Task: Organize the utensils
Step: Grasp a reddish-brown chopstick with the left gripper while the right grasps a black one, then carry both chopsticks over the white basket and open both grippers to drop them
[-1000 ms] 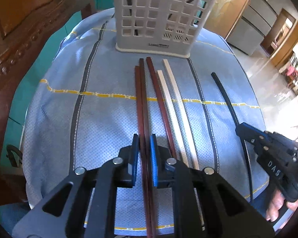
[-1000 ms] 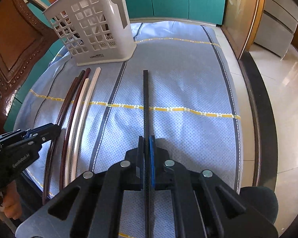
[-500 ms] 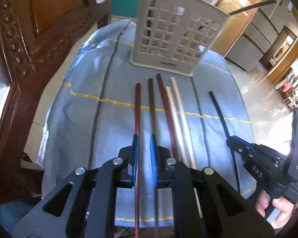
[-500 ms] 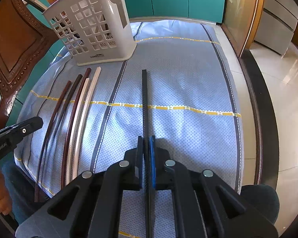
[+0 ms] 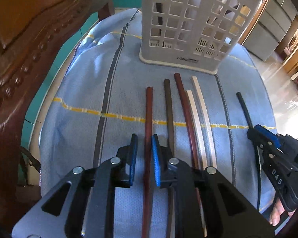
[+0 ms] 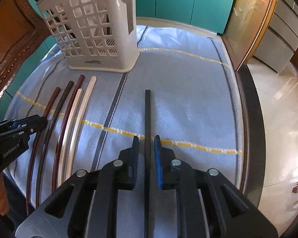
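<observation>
Left gripper (image 5: 144,154): black frame, blue ribbed pads, pointed steeply down at the near edge of the table; jaws opening, with the reddish-brown chopstick (image 5: 149,119) lying between the pads, the right pad close against it, the left pad clear. Whether the right pad touched it could not be told. Its near end ran under the gripper body, cut off by the frame edge.

Item, dark brown chopstick (image 5: 168,107), just right of the first, near end hidden beneath the gripper. Item, red-brown chopstick (image 5: 183,99), glossy, square-sectioned, reaching closest to the holder. Items, two cream chopsticks (image 5: 198,107), side by side, matte, near ends partly covered.

Item, utensil holder (image 5: 188,23): pale plastic, square lattice walls, spoon-shaped cut-out on one side, upright toward the far left corner of the table. Dark sticks showed through its lattice; their number was unclear.

Item, tablecloth (image 6: 188,99): light blue woven fabric, dark stripes, yellow dashed lines, covering the table.

Item, black chopstick (image 6: 148,115), apart from the group, toward the middle of the cloth.

Right gripper (image 6: 147,154): same build, likewise angled steeply down at the near edge; jaws opening, both pads standing clear of the black chopstick lying between them. Fingers of the holding hand (image 5: 276,214) were partly seen below it in the left view.

Carved brown wooden chair (image 5: 25,39) stood beyond the left edge, blurred.
</observation>
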